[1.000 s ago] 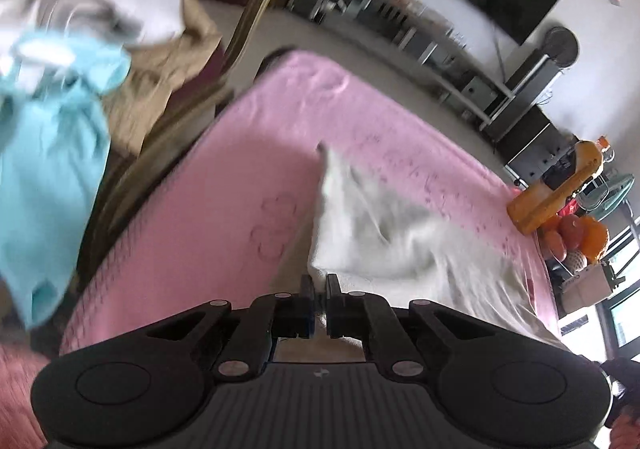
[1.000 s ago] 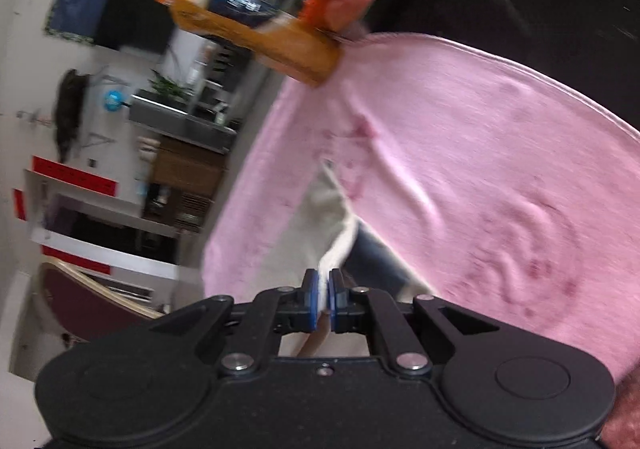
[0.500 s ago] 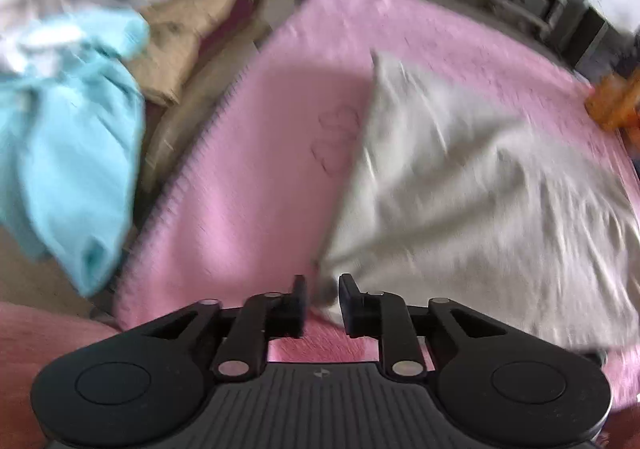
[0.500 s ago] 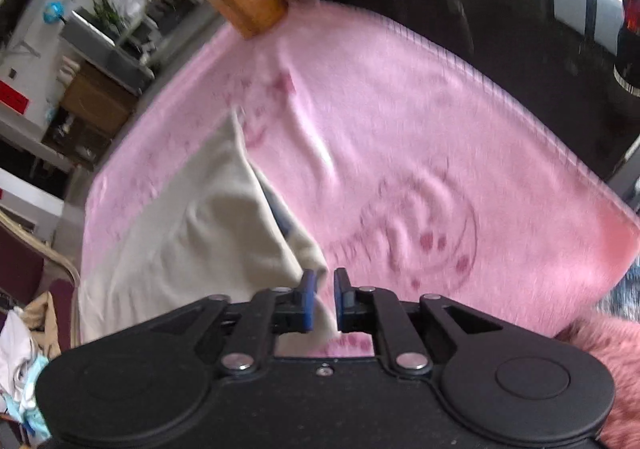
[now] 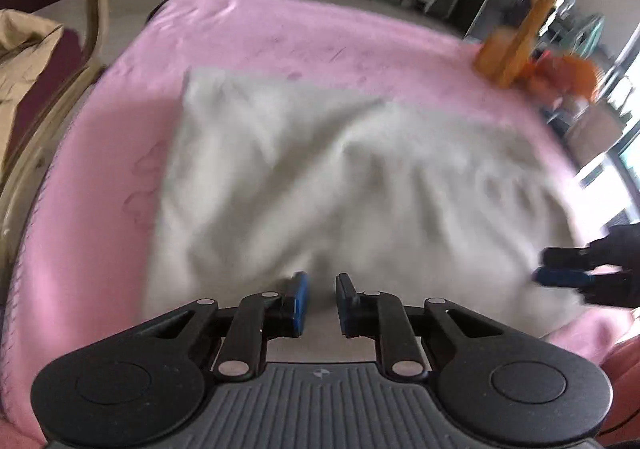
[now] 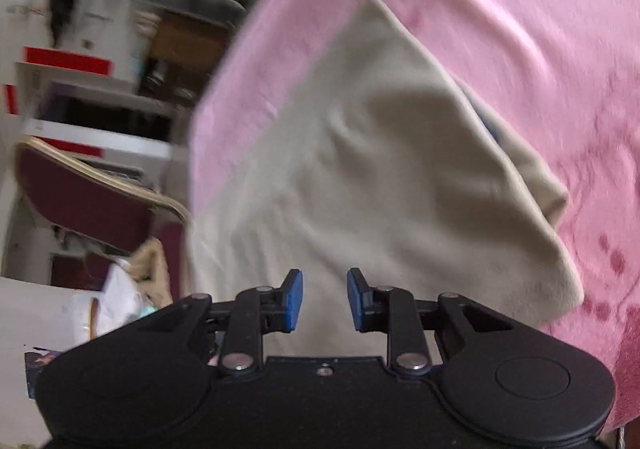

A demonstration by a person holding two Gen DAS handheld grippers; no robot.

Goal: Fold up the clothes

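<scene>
A cream garment (image 5: 320,177) lies spread, folded over, on a pink blanket (image 5: 280,33). My left gripper (image 5: 322,301) hovers over the garment's near edge. Its jaws stand a little apart and are closing, with nothing pinched between the pads. In the right wrist view the same garment (image 6: 380,169) shows a folded corner at the right, with a dark patch peeking from under the fold. Over its near edge my right gripper (image 6: 325,301) is open and empty. The left wrist view catches the right gripper (image 5: 560,268) at the garment's right edge.
An orange bottle (image 5: 520,37) and orange items stand at the blanket's far right corner. A maroon chair (image 6: 88,197) with a wooden frame stands left of the blanket, with beige clothing (image 5: 20,61) on it. Shelves and furniture line the far wall.
Both grippers were shut on the garment's edge a second ago. They lowered it onto the blanket and let go, and the garment now lies flat while both hands shift across.
</scene>
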